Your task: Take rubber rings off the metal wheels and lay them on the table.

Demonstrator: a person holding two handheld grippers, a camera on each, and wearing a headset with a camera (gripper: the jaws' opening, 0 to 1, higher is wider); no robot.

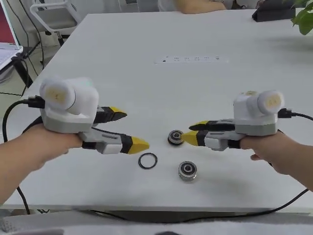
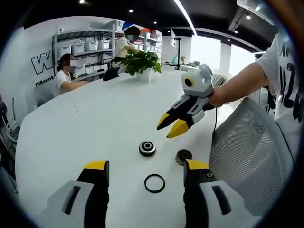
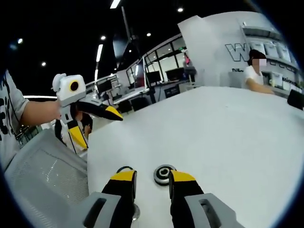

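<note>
One black rubber ring (image 1: 140, 161) lies flat on the white table (image 1: 146, 73), already off. Just beside it sit two little metal wheels: the far wheel (image 1: 175, 137) and the near wheel (image 1: 187, 170). The far wheel has a dark edge, so I think it has its ring on, but I cannot tell for sure.

The right gripper (image 1: 193, 132) points at the far wheel, its tips right by it. Its jaws have a small gap and hold nothing. The left gripper (image 1: 128, 129) hangs over the table near the loose ring, spread wide and empty.

I think the next job is the far wheel. One tool should hold the wheel tight so it cannot roll. The other should pinch just the soft edge, peel slowly, then put the ring down flat.
</note>
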